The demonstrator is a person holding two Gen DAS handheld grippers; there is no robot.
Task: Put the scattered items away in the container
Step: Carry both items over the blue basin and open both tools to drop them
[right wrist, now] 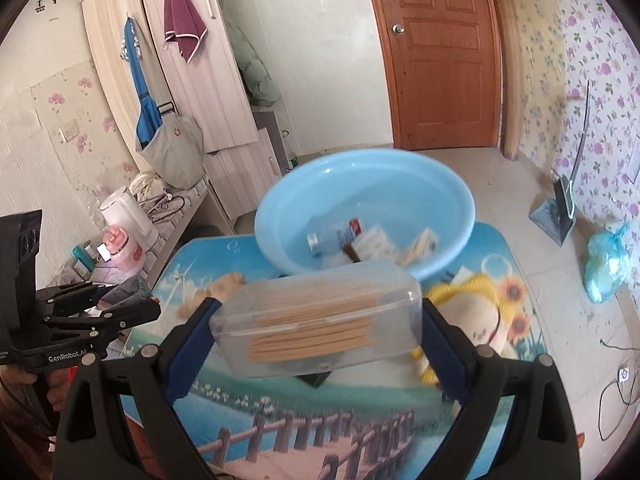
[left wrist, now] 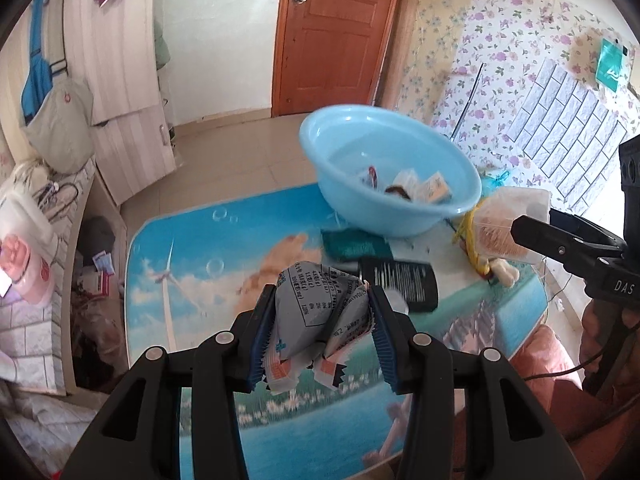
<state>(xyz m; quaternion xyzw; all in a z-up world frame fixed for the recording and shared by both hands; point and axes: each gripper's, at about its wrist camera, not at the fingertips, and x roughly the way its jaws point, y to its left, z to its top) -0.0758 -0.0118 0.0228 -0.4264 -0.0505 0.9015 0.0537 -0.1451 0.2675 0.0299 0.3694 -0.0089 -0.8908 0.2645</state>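
Floral wallpaper and a wooden door (right wrist: 440, 60) back a table (left wrist: 192, 240) with a printed seaside cover. Left gripper (left wrist: 320, 320) pinches a crumpled snack packet (left wrist: 316, 320). Right gripper (right wrist: 316, 328) clamps a clear box of sticks (right wrist: 320, 320), hiding a dark item beneath. Farther off, the blue basin (right wrist: 360, 184) holds blurred small cartons and a bottle.

Background of the room: a brown wooden door (right wrist: 438, 56) shut in the far wall; a maroon towel (right wrist: 185, 26) hanging on the pale wardrobe (right wrist: 208, 80); floral wallpaper (right wrist: 600, 72) at right; a knotted blue plastic bag (right wrist: 606, 266) on the tiled floor (right wrist: 520, 208); a pink appliance (right wrist: 122, 250) on a side shelf.
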